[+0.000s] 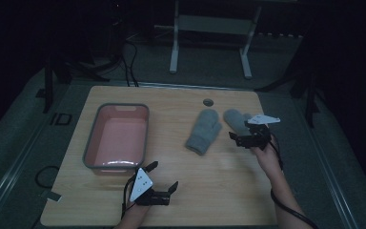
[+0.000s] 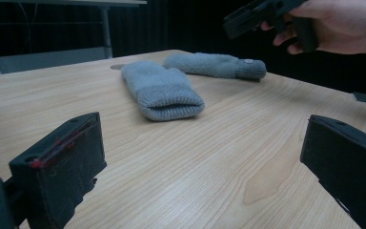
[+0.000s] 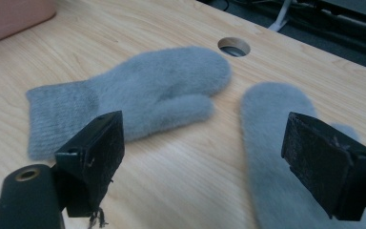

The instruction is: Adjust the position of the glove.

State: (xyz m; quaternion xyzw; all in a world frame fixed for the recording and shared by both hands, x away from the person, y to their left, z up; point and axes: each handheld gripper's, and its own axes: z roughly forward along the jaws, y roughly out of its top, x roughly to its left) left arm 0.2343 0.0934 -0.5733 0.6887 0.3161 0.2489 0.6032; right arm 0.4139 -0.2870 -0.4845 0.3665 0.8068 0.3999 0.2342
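High view: two grey fuzzy mittens on bench (image 1: 228,167), left mitten (image 1: 203,130) apart from right mitten (image 1: 237,120); right gripper (image 1: 246,136) over the latter, jaws spread. Left gripper view: left gripper (image 2: 200,157) jaws spread, bare wood between. Right gripper view: ribbed cuffs visible

Plenty of bare light wooden surface (image 1: 219,186) between the left gripper (image 1: 163,175) and the two fuzzy grey mittens (image 1: 203,130), nothing in the way there. The grey-rimmed pink plastic tub (image 1: 117,136) walls off the left side, just beside that gripper.
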